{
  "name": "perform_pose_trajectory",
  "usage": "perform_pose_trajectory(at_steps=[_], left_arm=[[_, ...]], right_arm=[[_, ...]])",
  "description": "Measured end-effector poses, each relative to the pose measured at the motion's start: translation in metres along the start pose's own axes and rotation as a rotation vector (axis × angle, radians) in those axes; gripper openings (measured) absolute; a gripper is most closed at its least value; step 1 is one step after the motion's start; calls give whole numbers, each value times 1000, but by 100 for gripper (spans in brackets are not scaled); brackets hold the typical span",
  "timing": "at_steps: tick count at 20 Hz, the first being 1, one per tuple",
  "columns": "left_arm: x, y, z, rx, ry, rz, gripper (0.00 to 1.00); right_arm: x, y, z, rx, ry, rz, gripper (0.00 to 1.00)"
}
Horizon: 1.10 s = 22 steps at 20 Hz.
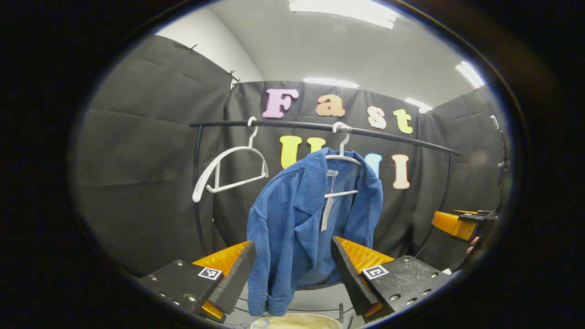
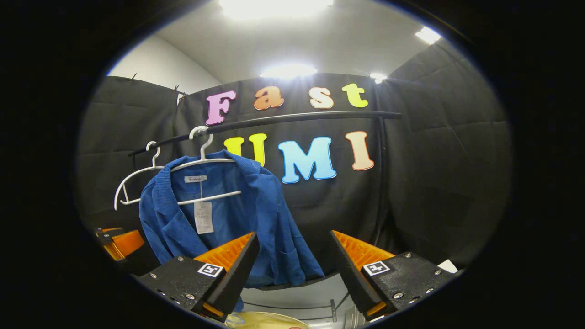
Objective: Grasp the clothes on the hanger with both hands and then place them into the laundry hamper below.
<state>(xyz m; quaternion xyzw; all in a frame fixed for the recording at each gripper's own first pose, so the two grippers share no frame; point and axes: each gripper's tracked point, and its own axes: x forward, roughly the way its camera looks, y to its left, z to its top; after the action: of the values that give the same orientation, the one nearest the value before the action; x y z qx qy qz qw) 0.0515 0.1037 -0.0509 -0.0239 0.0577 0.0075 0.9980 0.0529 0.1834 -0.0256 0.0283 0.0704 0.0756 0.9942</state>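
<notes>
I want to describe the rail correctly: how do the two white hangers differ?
The hanger with the blue jacket on it is covered at the shoulders; the bare hanger carries nothing. The bare one hangs tilted, while the loaded one sits more level. Both are white and hook over the same black rail.

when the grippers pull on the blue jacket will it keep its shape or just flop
The blue jacket probably flops: it hangs in soft folds from the white hanger. The ribbed cloth likely grips well. One shoulder already sags, so it may slide off unevenly.
</notes>
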Motion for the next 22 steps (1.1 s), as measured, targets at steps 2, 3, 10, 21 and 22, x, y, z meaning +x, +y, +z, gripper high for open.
perform_pose_trajectory(at_steps=[2, 3, 10, 21, 22], left_arm=[[7, 1, 1, -22, 0, -17, 94], [10, -2, 2, -41, -1, -25, 94], [38, -26, 3, -113, 1, 11, 94], [87, -27, -15, -124, 47, 249, 94], [92, -27, -18, -120, 52, 270, 94]], right_arm=[[7, 14, 8, -10, -9, 14, 95], [11, 19, 11, -26, -15, 18, 94], [57, 48, 1, -77, 23, 138, 95], [154, 58, -38, -33, 129, 380, 95], [162, 59, -41, -23, 134, 395, 95]])
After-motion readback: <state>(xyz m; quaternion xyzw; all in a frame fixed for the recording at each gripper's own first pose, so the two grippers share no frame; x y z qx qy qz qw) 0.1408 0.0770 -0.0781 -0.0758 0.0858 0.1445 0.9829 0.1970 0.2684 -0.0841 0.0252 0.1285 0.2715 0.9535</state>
